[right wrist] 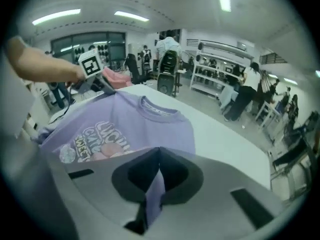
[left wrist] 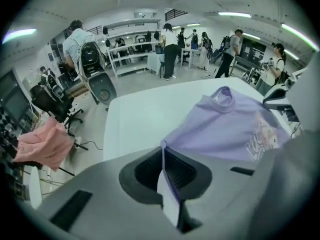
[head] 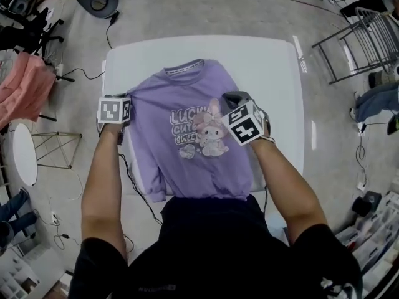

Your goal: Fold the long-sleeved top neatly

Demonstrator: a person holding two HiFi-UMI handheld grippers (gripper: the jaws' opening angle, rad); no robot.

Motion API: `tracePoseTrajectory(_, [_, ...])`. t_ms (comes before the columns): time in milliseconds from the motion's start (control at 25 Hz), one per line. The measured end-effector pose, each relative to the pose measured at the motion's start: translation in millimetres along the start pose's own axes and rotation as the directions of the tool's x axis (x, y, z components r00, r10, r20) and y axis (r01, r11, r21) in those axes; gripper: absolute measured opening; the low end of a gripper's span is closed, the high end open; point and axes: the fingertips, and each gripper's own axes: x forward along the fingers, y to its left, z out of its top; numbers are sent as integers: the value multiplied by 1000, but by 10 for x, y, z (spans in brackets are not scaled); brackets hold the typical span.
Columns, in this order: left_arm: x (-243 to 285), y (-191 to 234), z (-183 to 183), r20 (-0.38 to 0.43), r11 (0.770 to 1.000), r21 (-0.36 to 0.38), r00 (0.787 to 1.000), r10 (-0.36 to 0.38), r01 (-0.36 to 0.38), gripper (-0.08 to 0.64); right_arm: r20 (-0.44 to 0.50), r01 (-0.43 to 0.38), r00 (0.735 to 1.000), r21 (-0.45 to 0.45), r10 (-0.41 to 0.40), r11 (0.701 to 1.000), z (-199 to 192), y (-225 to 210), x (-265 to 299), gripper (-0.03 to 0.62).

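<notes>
The top (head: 181, 89) lies print-up in the middle of the tabletop (head: 268, 61), collar toward the far edge, hem over the near edge; the left gripper (head: 124, 99) and right gripper (head: 235, 98) each pinch its side edges; a fold seems to be starting; next, both sides probably need lifting evenly.

We record the top (head: 181, 98)'s hem hidden behind the person's dark shirt (head: 212, 229), nearer than the right gripper (head: 234, 98); that gripper's cube (head: 244, 124) covers the top's edge beneath it.
</notes>
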Motion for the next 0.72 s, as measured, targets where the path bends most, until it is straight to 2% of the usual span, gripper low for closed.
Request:
tracePoseTrajectory(80, [9,105,-83,-15,999,4,999,32,-32,15,-19,-63,998,-121,61,991,33,380,80,5])
tracePoseTrajectory(160, [20,124,-171,-21,999,-6,999,45,-45,15,-12,-133,991,-147,132,980,17,578,127,6])
tracePoseTrajectory(200, [19,110,-201,-22,999,-5,999,48,-48,15,16,-138,990,-102,141,985,16,517,122,31])
tracePoseTrajectory(280, [7,85,-200,-11,999,14,999,52,-52,15,85,-100,992,91,92,991,5,93,94,49])
tracePoseTrajectory(360, [-12,101,-144,14,999,15,999,42,-42,15,66,-63,997,284,47,957,-122,-399,121,92])
tracePoseTrajectory(400, [-25,114,-109,28,1000,2,999,30,-31,14,15,-65,998,339,63,938,-242,-536,167,131])
tracePoseTrajectory(440, [-39,123,-74,41,1000,-12,999,18,-18,14,-41,-82,994,371,104,925,-368,-585,222,168])
tracePoseTrajectory(480, [-51,124,-37,51,1000,-20,999,8,-7,14,-79,-108,986,388,150,915,-465,-578,269,168])
tracePoseTrajectory(520, [-55,120,2,57,1000,-18,998,3,-2,14,-95,-131,979,395,182,909,-520,-559,302,143])
tracePoseTrajectory(560, [-47,111,43,59,1000,-4,998,1,-1,14,-95,-141,976,396,194,907,-544,-557,319,84])
tracePoseTrajectory(600, [-27,100,82,57,1000,18,998,3,-4,14,-88,-136,979,395,185,909,-553,-584,321,21])
tracePoseTrajectory(720, [16,81,255,56,995,96,998,15,-21,14,-37,-38,998,404,58,914,-501,-868,209,17])
